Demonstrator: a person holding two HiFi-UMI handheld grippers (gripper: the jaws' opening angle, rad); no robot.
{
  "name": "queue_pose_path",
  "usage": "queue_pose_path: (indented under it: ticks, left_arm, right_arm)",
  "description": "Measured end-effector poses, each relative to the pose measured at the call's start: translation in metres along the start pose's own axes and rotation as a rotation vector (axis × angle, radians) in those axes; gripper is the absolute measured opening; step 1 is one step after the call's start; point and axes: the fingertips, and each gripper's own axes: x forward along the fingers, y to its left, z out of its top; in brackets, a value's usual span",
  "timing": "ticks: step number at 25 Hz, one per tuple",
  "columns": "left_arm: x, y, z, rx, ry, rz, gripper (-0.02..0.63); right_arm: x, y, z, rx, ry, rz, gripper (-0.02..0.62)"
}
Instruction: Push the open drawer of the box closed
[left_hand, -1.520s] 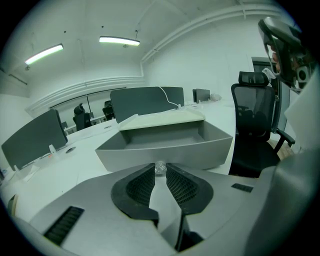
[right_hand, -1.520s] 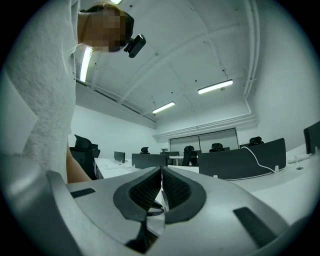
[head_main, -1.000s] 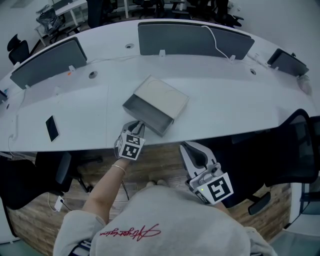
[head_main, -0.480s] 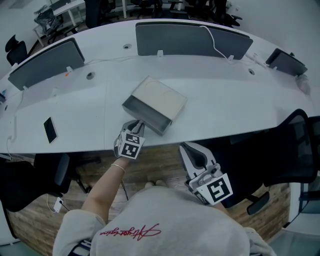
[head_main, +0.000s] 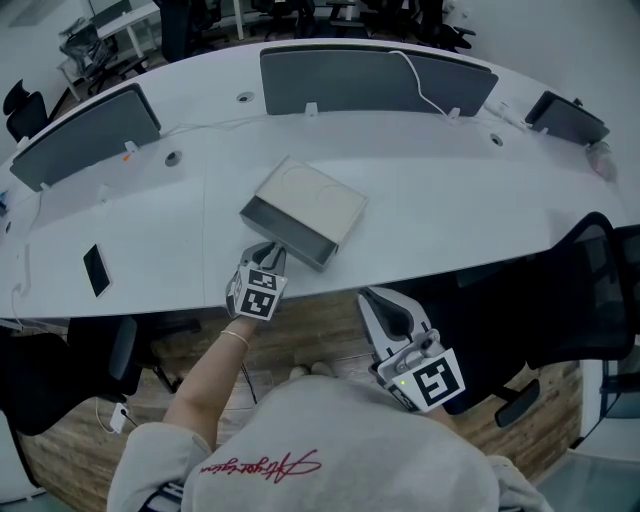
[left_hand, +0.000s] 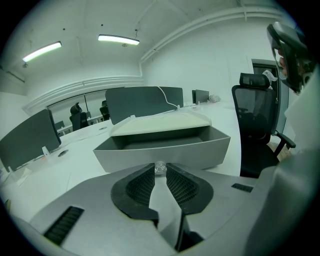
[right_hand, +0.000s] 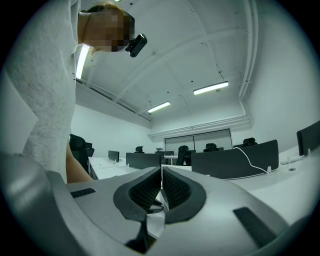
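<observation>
1. The left gripper (head_main: 270, 252) is held at the near edge of the white desk (head_main: 450, 210) and tilted downward. Its jaws are thus lined up with the front panel of the drawer (head_main: 288, 232), which is judged to be the stance for a straight push into the box (head_main: 312, 198).
2. In the left gripper view the jaws are seen drawn close together. A small clear knob (left_hand: 160, 167) on the drawer front is lodged between their tips, and the pads appear to be closed on it, with only a narrow slit left behind.
3. The drawer is seen pulled well out of the box toward the person. Its grey tray is open and apparently empty, and its front wall is turned squarely to the left gripper, with only the knob between them.
4. The box is set askew on the desk, close to the near edge. The push is therefore expected to run diagonally away from the person, toward the screens at the back.
5. The right gripper (head_main: 382, 300) is kept out of the job. It is held level, off the desk on the person's side of its edge, well apart from the box. In its own view the jaws are shown pressed together with nothing between them.
6. The closing is judged not yet done. As the box is braced by nothing, it is thought that it may slide or swivel on the smooth desk rather than take the drawer in.
</observation>
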Motion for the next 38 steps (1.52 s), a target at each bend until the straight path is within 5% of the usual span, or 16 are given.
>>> queue_pose_path:
  ticks: [38]
  left_arm:
    - [0.020,-0.001,0.013,0.002,-0.003,-0.023,0.084]
  right_arm:
    - [-0.006,-0.011,-0.002,-0.009,0.012,-0.044,0.018]
